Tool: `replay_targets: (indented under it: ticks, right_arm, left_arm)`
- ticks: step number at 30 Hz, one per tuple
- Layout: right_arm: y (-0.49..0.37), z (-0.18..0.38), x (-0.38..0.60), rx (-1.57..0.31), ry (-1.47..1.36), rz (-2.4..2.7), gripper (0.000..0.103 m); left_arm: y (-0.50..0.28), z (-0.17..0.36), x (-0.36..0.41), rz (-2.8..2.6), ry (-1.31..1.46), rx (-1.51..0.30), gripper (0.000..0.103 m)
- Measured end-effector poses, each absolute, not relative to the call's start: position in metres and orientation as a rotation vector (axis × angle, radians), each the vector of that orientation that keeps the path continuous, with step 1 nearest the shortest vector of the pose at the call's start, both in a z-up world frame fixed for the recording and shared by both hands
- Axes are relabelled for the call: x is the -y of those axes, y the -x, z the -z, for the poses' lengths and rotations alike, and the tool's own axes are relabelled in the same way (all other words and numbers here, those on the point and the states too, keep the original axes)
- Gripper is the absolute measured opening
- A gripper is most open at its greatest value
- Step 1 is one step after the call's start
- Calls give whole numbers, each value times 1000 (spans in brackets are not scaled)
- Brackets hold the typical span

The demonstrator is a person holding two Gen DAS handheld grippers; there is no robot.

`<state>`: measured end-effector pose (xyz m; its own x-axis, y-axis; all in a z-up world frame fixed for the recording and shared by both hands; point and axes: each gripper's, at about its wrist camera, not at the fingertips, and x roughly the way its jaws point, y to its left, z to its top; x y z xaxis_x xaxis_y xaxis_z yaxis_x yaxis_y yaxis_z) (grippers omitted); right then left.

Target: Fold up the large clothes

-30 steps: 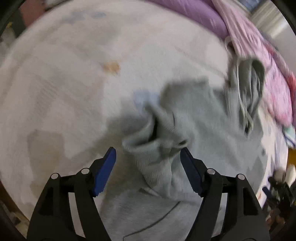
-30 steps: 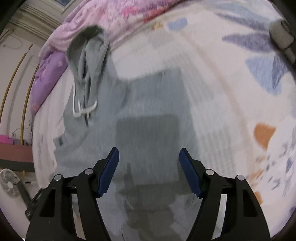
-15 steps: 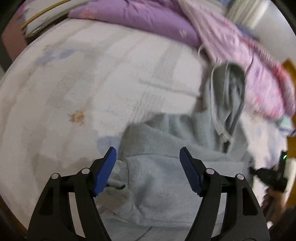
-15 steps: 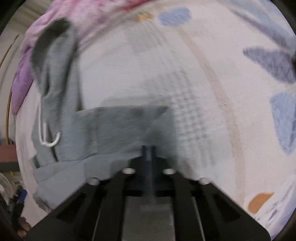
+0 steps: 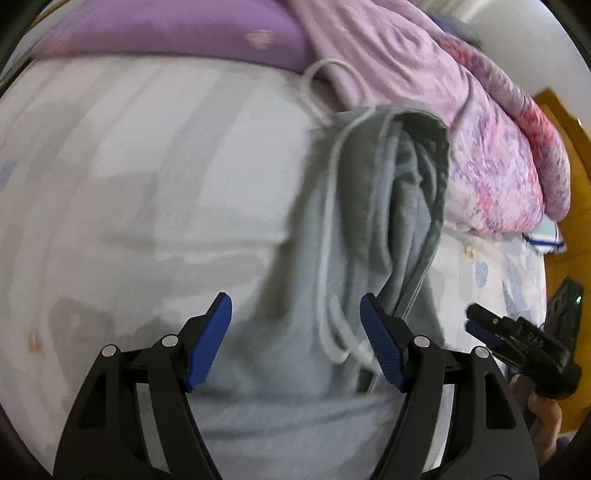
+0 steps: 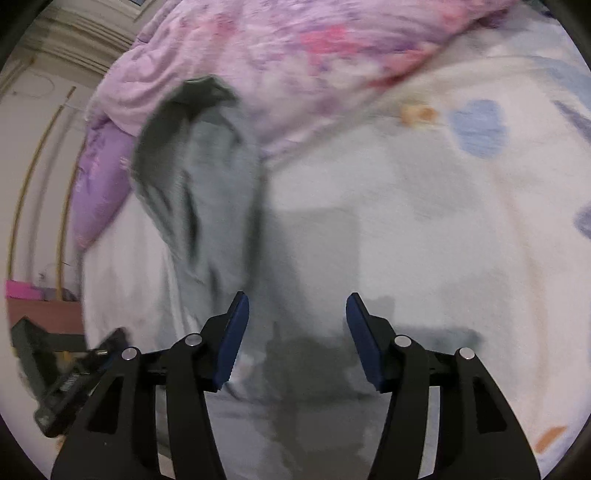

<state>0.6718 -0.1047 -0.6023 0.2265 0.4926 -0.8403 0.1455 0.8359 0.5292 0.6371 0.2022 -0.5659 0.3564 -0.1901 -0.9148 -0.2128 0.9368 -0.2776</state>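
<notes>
While both claws hung over the bed [image 5: 110, 166], nothing was gripped. Far left, toward the head edge of the bed, sat the purple pillow [image 5: 177, 33], w/ the pink floral quilt [image 5: 480, 140] bunched along that same edge and running off to the right. Bare pale sheet filled the left half of the left-wrist view. Then the left gripper [image 5: 295, 332]: jaws wide apart, pads touching no cloth, pointed down over the grey hoodie [image 5: 288, 369]. Hoodie lay on the sheet mid-bed, its body below the jaws, its hood [image 5: 399, 192] stretched up toward the quilt, just beside it, maybe touching. White drawstring [image 5: 332, 288] trailed loose down the front, one loop reaching up by the pillow. Right of that, the right gripper [image 6: 297, 332]: jaws opening, nothing between them but a look down at grey fabric and sheet; it showed as a dark shape at the right edge of the left-wrist view too, a hand under it.

Progress, as a guess: body looked gathered into a narrower shape, so side folds prob. done, but blur made that hard to confirm. Hood not yet tucked, drawstring untidy, no final fold top to bottom. Roughly midway, maybe less.
</notes>
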Motion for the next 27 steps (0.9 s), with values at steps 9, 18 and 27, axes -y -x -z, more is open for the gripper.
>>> replay_targets:
  ticks: [9, 18, 27]
  right_arm:
    - [-715, 629, 75, -1387, -684, -256, 52]
    - [-718, 653, 89, -1403, -735, -279, 34]
    - [-706, 609, 115, -1323, -600, -336, 6]
  left_arm:
    - [-723, 589, -163, 26, 262, -1247, 73]
    - [-743, 619, -164, 39, 259, -1280, 45]
    - [-718, 574, -191, 123, 269, -1229, 10]
